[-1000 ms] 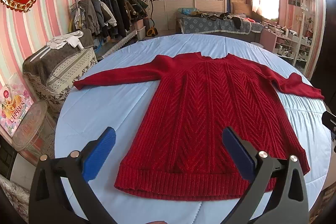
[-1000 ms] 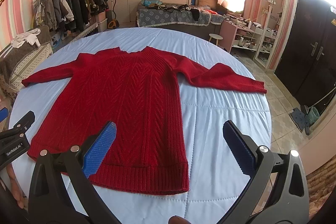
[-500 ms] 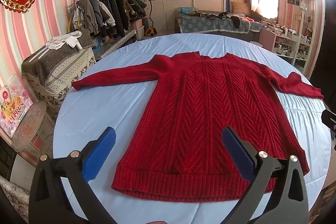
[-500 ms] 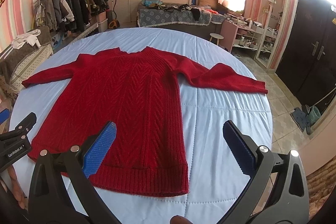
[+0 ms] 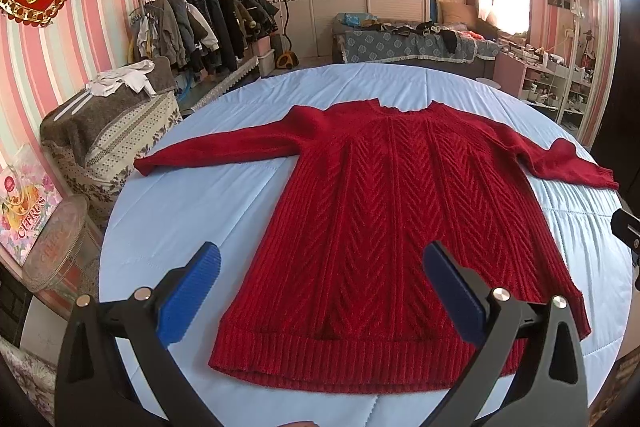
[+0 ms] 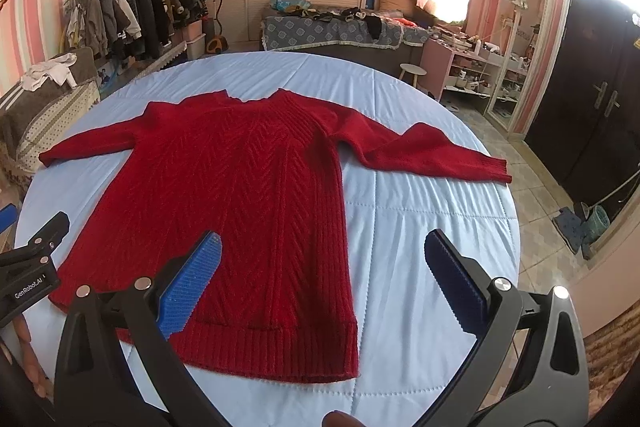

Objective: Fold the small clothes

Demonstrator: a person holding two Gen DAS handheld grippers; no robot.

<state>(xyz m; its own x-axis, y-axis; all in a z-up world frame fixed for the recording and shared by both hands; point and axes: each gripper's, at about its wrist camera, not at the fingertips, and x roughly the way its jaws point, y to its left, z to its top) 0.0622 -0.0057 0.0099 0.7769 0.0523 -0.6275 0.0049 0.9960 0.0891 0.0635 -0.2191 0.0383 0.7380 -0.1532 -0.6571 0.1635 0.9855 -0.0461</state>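
Observation:
A red knit sweater [image 5: 384, 227] lies flat, front up, on a round table with a light blue quilted cover [image 5: 192, 211], both sleeves spread out to the sides. It also shows in the right wrist view [image 6: 240, 195]. My left gripper [image 5: 322, 259] is open and empty, held above the hem's left part. My right gripper [image 6: 322, 247] is open and empty, held above the hem's right corner. Part of the left gripper [image 6: 28, 267] shows at the left edge of the right wrist view.
A chair piled with folded blankets and white cloth [image 5: 112, 123] stands left of the table. A clothes rack [image 5: 200, 23] and a bed [image 5: 412, 43] are behind. A tiled floor and a dark door [image 6: 592, 99] are to the right.
Both grippers have crept slightly toward the sweater's hem. The sweater has not moved and both grippers stay open.

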